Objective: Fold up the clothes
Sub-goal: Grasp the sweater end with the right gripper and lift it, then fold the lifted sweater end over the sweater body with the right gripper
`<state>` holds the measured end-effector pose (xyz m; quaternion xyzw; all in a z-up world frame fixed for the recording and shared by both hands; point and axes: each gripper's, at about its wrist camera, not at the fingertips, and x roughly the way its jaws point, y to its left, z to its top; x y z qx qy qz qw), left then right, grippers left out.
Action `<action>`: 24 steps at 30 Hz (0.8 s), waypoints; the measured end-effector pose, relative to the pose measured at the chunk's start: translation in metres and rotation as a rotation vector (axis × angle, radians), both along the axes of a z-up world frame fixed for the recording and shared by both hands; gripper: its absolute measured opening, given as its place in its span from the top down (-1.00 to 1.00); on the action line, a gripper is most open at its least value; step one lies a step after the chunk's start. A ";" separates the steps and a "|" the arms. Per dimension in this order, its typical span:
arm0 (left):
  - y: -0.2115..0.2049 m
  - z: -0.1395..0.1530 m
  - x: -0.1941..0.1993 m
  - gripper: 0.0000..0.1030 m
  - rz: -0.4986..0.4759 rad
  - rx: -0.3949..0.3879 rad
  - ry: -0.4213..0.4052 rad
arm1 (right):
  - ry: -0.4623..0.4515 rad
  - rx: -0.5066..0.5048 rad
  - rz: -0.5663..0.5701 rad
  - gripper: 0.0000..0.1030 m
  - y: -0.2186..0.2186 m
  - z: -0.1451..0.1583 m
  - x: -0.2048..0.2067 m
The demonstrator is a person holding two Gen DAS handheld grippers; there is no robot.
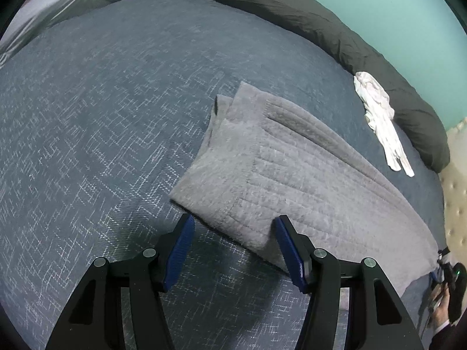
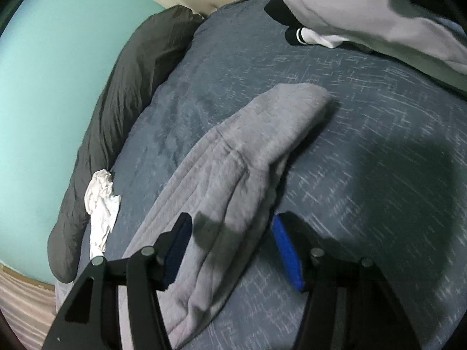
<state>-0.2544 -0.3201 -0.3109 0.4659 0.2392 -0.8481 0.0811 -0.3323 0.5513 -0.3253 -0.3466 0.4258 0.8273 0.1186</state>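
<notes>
With both the left gripper (image 1: 233,248) and the right gripper (image 2: 230,248) spread open and holding nothing, the grey garment (image 1: 292,175) lies loosely folded lengthwise on the bed (image 1: 102,116), where a careless regrasp could drag its layers askew.

A folded grey quilted fleece garment (image 1: 292,169) lies on the blue woven bedspread (image 1: 102,116). A crumpled white cloth (image 1: 379,119) lies beyond it, against a long dark bolster (image 1: 335,29) along the bed's far edge. A pale grey sheet (image 2: 379,14) is bunched at another edge.
</notes>
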 end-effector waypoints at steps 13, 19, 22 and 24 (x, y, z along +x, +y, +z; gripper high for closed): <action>0.030 0.010 0.001 -0.20 -0.051 -0.051 0.012 | 0.031 0.148 0.074 0.67 0.000 0.007 -0.016; 0.041 0.027 0.000 -0.20 -0.055 -0.050 0.051 | 0.092 0.233 0.112 0.72 -0.018 0.047 -0.010; 0.045 0.037 0.004 -0.20 -0.061 -0.062 0.078 | 0.126 0.278 0.160 0.73 -0.039 0.078 -0.009; 0.044 0.040 0.010 -0.20 -0.052 -0.049 0.088 | 0.155 0.291 0.196 0.74 -0.055 0.100 -0.009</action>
